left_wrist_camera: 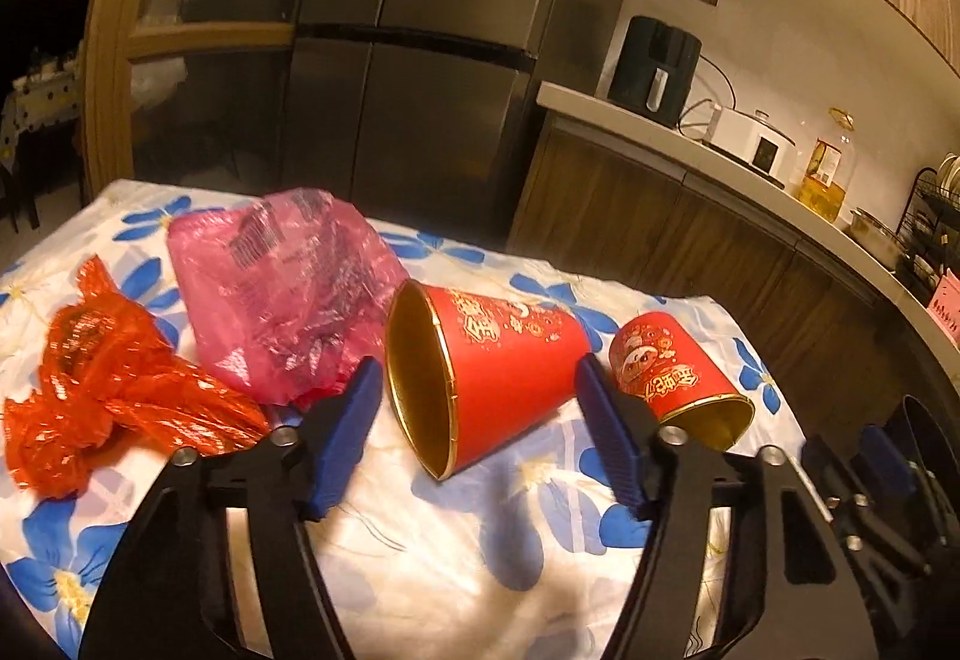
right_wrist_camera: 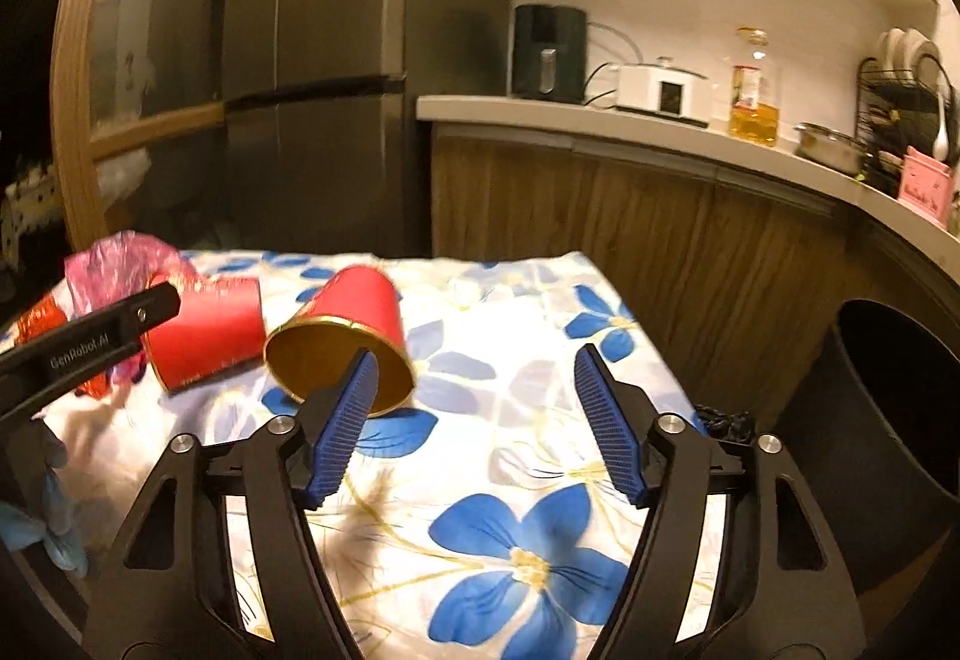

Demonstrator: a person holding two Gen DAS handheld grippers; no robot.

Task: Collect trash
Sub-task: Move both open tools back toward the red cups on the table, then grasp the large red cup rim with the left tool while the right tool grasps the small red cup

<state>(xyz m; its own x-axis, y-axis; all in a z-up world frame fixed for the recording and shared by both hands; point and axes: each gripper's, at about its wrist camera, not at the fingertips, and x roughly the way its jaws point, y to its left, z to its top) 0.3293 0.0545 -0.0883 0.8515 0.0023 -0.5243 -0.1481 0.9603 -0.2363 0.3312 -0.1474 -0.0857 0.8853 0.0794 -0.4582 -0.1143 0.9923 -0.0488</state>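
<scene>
Two light, crushable paper cups [left_wrist_camera: 480, 372] [left_wrist_camera: 678, 378] lie tipped on the tabletop [left_wrist_camera: 480, 570]; both tools [left_wrist_camera: 480, 432] [right_wrist_camera: 474, 420] apart, so we pinch the rims gently.

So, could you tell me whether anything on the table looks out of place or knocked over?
Yes. Two red paper cups, one beside the other, lie tipped on their sides on the floral tablecloth, gold insides showing. Left of them sit a crumpled pink plastic bag and a twisted orange bag. Nothing looks spilled.
</scene>
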